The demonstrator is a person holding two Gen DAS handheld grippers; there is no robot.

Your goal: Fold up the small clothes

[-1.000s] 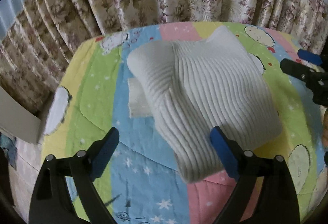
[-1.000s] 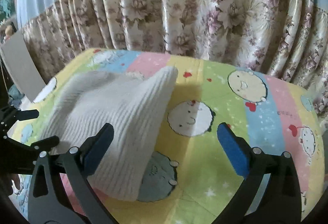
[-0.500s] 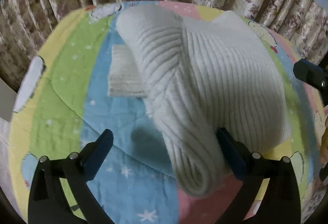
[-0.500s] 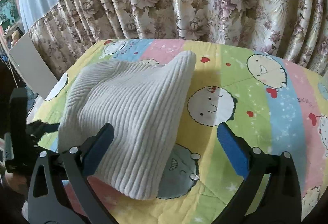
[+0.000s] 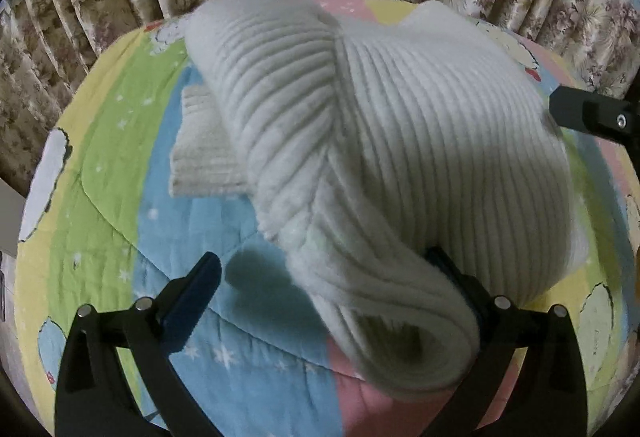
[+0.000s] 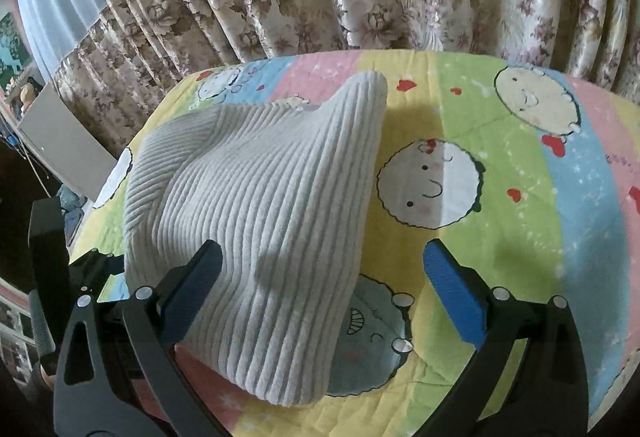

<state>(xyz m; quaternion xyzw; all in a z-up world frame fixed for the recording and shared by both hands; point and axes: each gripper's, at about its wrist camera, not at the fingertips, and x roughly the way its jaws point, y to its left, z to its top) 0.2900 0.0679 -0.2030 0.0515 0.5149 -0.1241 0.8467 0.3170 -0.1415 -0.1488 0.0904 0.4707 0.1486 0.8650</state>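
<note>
**Both grippers open over a half-folded knit**

On the cartoon-print quilt (image 6: 500, 173) lies the white ribbed garment (image 5: 400, 141), humped and partly rolled. The left gripper (image 5: 320, 277) spreads wide around its near rolled end; the right gripper (image 6: 324, 269) gapes at its edge, gripping nothing. A pinch on one layer alone could unroll the bundle. No legible writing shows.
</note>
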